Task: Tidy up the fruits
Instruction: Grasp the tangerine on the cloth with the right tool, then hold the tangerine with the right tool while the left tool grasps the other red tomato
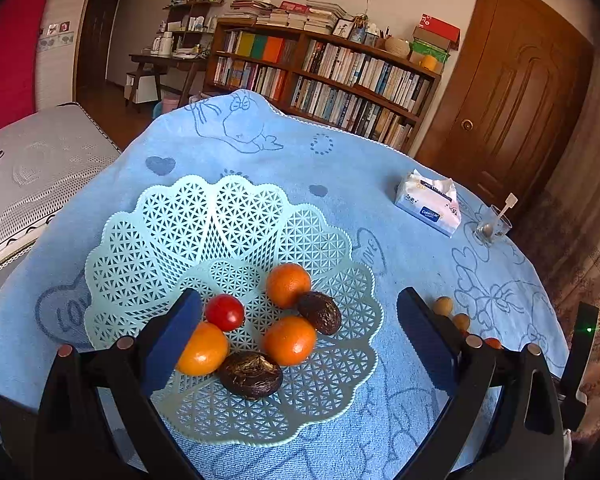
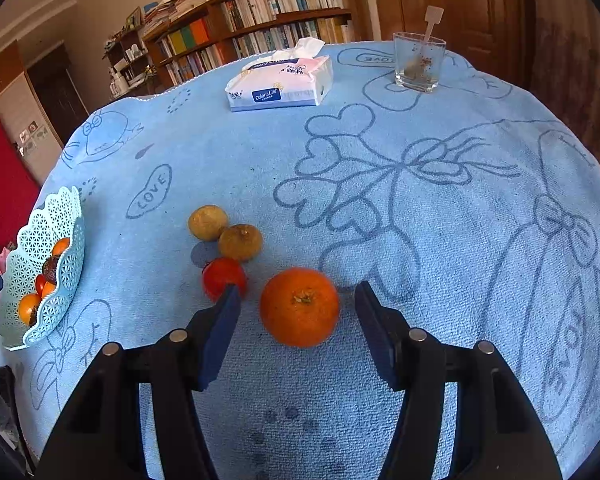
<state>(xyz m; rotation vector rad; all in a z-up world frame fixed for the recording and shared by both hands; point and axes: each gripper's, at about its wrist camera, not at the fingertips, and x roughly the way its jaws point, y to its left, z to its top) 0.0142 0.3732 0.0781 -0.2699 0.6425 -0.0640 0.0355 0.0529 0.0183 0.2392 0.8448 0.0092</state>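
In the left wrist view the left gripper (image 1: 300,320) hung spread and empty over the basket (image 1: 172,224) — three oranges, two dark fruits, one tomato inside. At lower centre of the right wrist view, the right gripper (image 2: 298,312) stood spread around the orange (image 2: 299,306), not pinching. A careless close might roll it into the tomato (image 2: 224,278) and two tan fruits (image 2: 224,234).

A pale mint latticed plastic basket (image 1: 228,236) is seen holding three oranges (image 1: 288,285), a red tomato (image 1: 225,312) and two dark wrinkled fruits (image 1: 251,374). On the tabletop nearby lie a round orange (image 2: 299,306), a small red tomato (image 2: 222,278) and two tan, possibly longan, fruits (image 2: 240,242), clustered together.
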